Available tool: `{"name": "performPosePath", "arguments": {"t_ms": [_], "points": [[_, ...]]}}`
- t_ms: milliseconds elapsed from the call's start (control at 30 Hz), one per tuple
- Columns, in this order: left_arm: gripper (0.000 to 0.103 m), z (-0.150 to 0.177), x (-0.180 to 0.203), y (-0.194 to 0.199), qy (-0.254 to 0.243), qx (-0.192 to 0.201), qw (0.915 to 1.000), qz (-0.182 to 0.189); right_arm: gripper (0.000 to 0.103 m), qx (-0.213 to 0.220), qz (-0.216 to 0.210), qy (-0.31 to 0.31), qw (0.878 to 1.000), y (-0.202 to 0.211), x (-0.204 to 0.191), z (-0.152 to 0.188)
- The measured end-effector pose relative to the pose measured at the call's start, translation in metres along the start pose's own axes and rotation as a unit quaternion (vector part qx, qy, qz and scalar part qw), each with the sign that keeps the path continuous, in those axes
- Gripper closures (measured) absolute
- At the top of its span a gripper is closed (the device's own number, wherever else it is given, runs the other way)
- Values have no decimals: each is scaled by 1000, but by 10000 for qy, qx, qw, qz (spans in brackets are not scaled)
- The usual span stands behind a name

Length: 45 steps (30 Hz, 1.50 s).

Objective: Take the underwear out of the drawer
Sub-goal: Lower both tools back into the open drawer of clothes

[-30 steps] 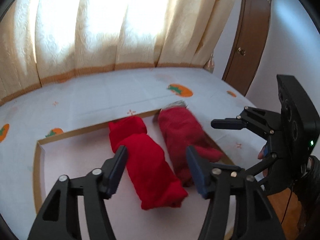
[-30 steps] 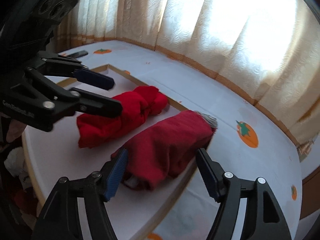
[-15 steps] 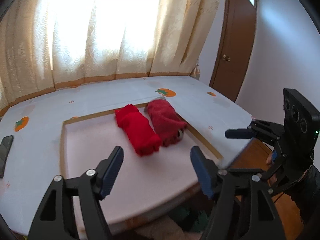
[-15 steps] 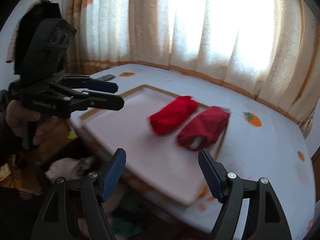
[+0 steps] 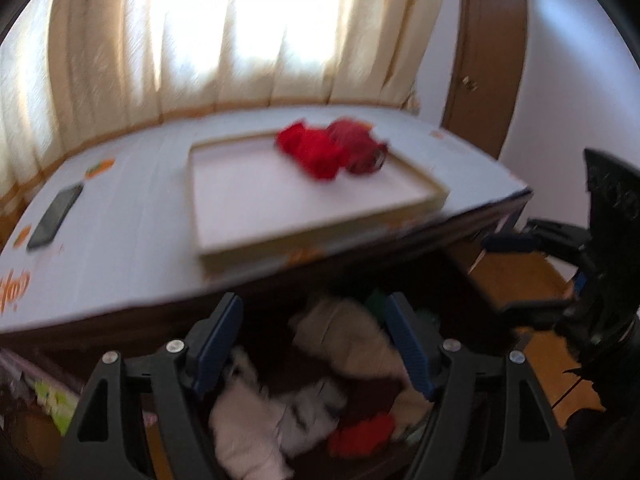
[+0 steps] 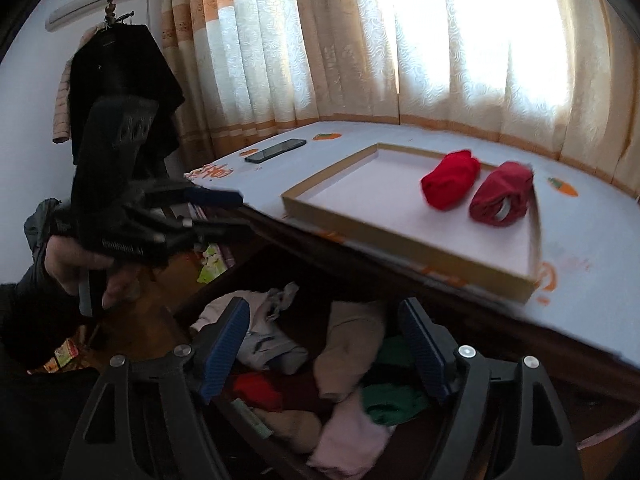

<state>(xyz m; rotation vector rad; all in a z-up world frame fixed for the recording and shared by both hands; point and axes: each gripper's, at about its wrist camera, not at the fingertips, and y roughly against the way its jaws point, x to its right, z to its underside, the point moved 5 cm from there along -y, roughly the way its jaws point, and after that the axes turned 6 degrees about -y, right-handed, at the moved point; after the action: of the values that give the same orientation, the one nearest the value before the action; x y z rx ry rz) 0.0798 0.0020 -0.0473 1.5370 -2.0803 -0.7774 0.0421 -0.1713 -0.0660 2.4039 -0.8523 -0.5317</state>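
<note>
Both claws have pulled back from the tray and now hang over the open drawer, where a second ago they stood close over the two red rolls. Left claw (image 5: 312, 344) has just been widening, its jaws released with nothing between them; right claw (image 6: 324, 344) has also been opening and grips nothing. Below them the drawer (image 6: 500, 368) is full of loose clothes: a beige piece (image 6: 352, 348), a red one (image 6: 256, 390), green (image 6: 394, 398) and pink (image 6: 352, 440), all jumbled, and which is underwear I can't tell. Further out, on the table (image 6: 592, 232), the shallow tray (image 6: 400, 236) holds a bright red roll (image 6: 450, 178) and a darker red roll (image 6: 502, 194), close beside each other. Two pieces look delivered, then, and I'd judge this the return for another; the blurred left view fits a quick swing.
</note>
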Motion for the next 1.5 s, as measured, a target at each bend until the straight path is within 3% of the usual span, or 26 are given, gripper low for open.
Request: {"name": "performPosePath", "arguments": {"t_ms": [200,500,867,1233,1500], "points": [[28,49,-13,-25,180,-721,9970,-200,24,-163,-198,-247,9994,-25,-5,23],[33,93,-17,-60,236,-1760,9837,-281,24,-333,-329,-438,9979,-48,-5,46],[34,111,-20,-78,189,-2473,9667,-636,23,-214,-674,-347,9969,-50,-19,58],[32,124,-19,-110,-385,-3439,9334,-950,22,50,-942,-543,9941,-42,-17,65],[28,131,-12,-129,-814,-3820,9151,-1001,20,197,-1001,-770,9918,-34,-7,70]]}}
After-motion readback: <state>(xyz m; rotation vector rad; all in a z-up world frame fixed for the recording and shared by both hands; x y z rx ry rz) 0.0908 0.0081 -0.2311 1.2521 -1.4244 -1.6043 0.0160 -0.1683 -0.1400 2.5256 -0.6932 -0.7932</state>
